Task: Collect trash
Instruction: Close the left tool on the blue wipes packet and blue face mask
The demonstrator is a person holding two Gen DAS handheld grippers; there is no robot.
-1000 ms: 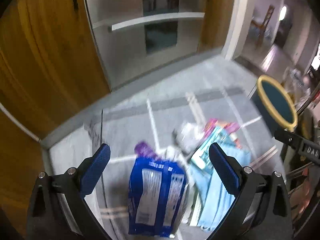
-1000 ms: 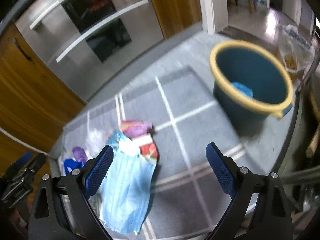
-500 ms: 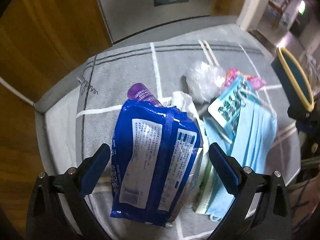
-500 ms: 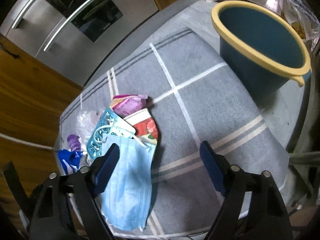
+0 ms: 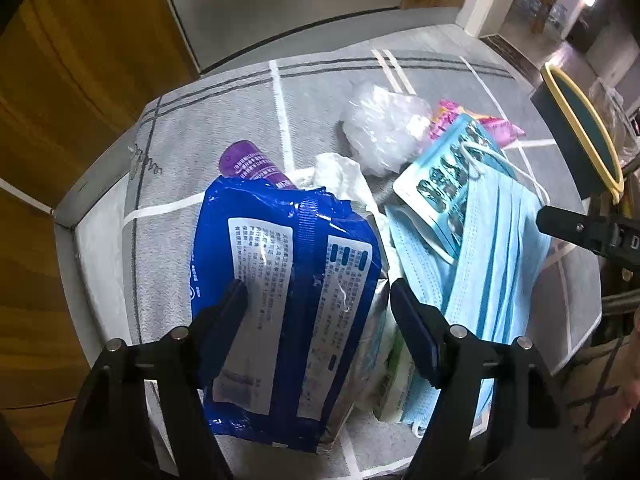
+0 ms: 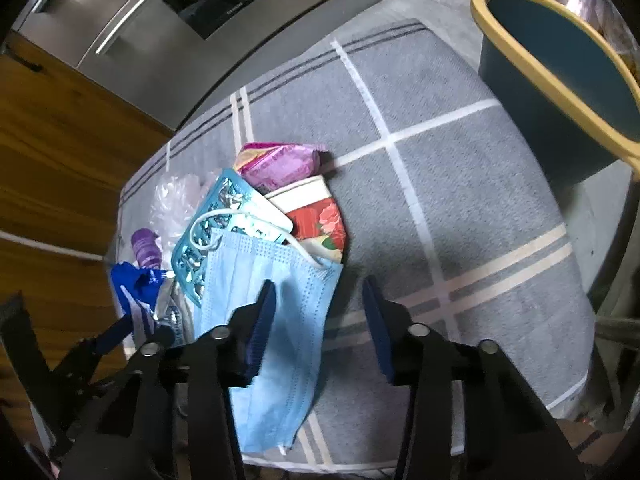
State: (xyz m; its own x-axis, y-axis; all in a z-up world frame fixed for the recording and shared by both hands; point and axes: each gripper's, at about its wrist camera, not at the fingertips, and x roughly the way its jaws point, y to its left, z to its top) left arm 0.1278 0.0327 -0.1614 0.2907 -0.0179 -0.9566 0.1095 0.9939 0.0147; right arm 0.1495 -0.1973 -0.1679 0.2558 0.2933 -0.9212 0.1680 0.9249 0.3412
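A pile of trash lies on a grey checked cloth [image 6: 460, 200]. A blue wipes packet [image 5: 288, 300] lies between the fingers of my left gripper [image 5: 318, 300], which is open, its left pad on the packet. Beside it are a purple tube [image 5: 252, 164], a white tissue [image 5: 340, 176], a clear crumpled bag [image 5: 384, 132], a blister pack [image 5: 448, 184], a pink wrapper [image 6: 280, 162] and a red paper cup [image 6: 316, 216]. A light blue face mask [image 6: 272, 312] lies under the left finger of my right gripper [image 6: 320, 316], which is open. A blue bucket with a yellow rim [image 6: 560, 80] stands at the right.
A steel fridge [image 6: 160, 20] and wooden cabinets [image 5: 60, 80] stand behind the table. The table's left edge [image 5: 68, 232] is close to the packet. My right gripper's arm [image 5: 592, 236] shows at the right of the left wrist view.
Both grippers have dropped toward the pile and their fingers have closed in part. The left one now straddles the blue packet; the right one has come over the mask.
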